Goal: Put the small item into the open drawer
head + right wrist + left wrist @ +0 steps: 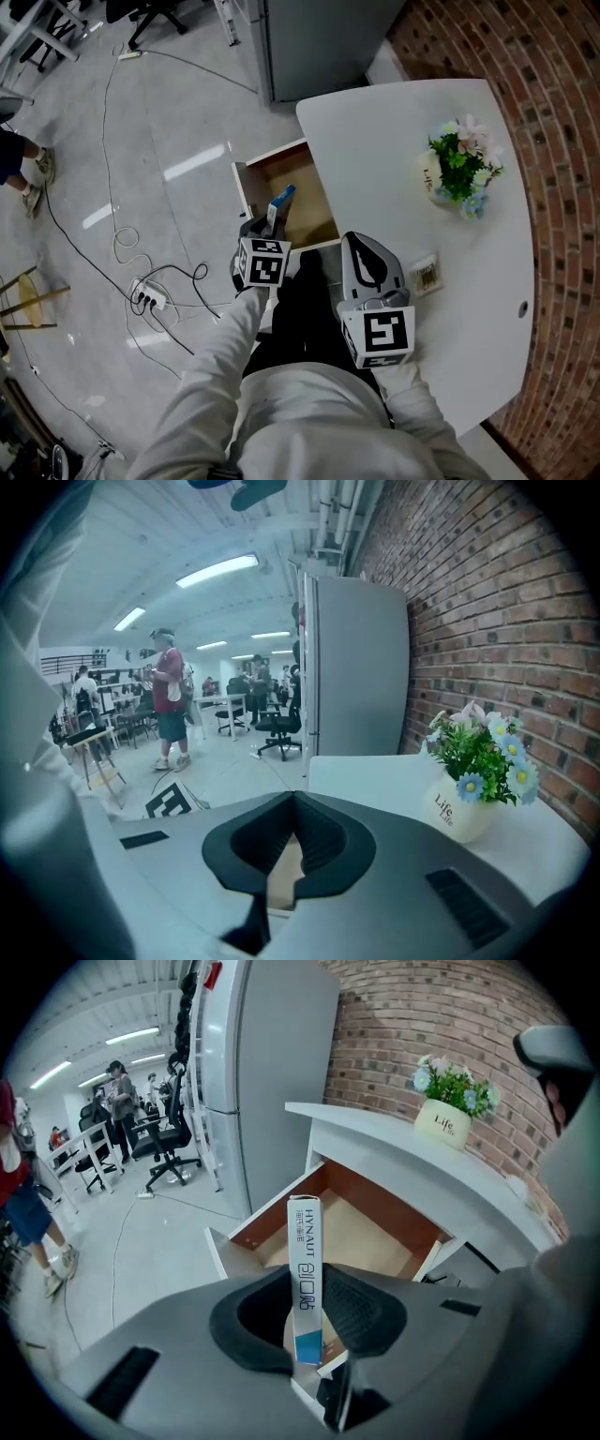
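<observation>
A slim white and blue box (282, 200) stands upright between the jaws of my left gripper (272, 223), which is shut on it. The box hangs over the near edge of the open wooden drawer (309, 192), which is pulled out from the left side of the white table (394, 122). The left gripper view shows the box (305, 1241) clamped by the left gripper (307, 1288), with the bare drawer floor (370, 1232) beyond. My right gripper (359, 246) hovers over the table's near-left edge, beside the drawer. Its jaws (293, 799) are shut on nothing.
A white pot of flowers (459, 169) stands at the table's far right, and a small square card (427, 274) lies near my right gripper. A grey cabinet (319, 42) stands behind the table. Cables and a power strip (148, 298) lie on the floor. A brick wall (553, 141) bounds the right.
</observation>
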Tool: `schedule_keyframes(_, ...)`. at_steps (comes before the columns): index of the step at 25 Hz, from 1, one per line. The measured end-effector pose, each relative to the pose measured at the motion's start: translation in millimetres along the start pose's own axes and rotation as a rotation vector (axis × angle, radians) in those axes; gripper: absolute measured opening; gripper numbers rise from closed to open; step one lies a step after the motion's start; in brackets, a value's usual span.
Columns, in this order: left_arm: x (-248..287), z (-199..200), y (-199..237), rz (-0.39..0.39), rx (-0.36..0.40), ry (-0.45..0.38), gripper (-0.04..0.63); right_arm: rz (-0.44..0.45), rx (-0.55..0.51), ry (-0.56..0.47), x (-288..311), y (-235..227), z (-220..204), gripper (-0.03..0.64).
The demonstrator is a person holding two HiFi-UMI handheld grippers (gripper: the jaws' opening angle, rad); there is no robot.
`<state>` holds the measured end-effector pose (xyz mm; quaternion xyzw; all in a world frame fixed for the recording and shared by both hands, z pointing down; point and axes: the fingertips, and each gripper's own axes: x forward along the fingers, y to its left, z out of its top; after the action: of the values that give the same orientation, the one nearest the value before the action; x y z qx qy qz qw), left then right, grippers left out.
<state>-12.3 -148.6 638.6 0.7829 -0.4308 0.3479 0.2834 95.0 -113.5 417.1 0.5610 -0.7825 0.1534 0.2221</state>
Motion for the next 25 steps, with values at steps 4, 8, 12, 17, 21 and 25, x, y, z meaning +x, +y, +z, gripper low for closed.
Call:
schedule_keyframes(4,23,-8,1,0.008,0.021,0.053,0.1,0.004,0.0,0.014,5,-2,-3,0.026)
schedule_keyframes(8,46,-20,-2,0.008,0.076,0.108,0.1,0.01,0.011,0.027,10,-4,-7,0.026)
schedule_keyframes(12,62,-26,-4,0.004,0.082,0.145,0.1,0.015,0.011,0.043,16,-6,-13,0.026)
schedule_keyframes(17,78,-29,-6,-0.01,0.059,0.18,0.1,0.02,0.013,0.053,25,-6,-16,0.026)
schedule_keyframes(21,92,-29,-6,-0.003,0.069,0.203,0.1,0.023,0.019,0.057,29,-7,-17,0.026)
schedule_keyframes(25,109,-43,-10,-0.007,0.08,0.255,0.1,0.021,0.025,0.059,32,-10,-19,0.026)
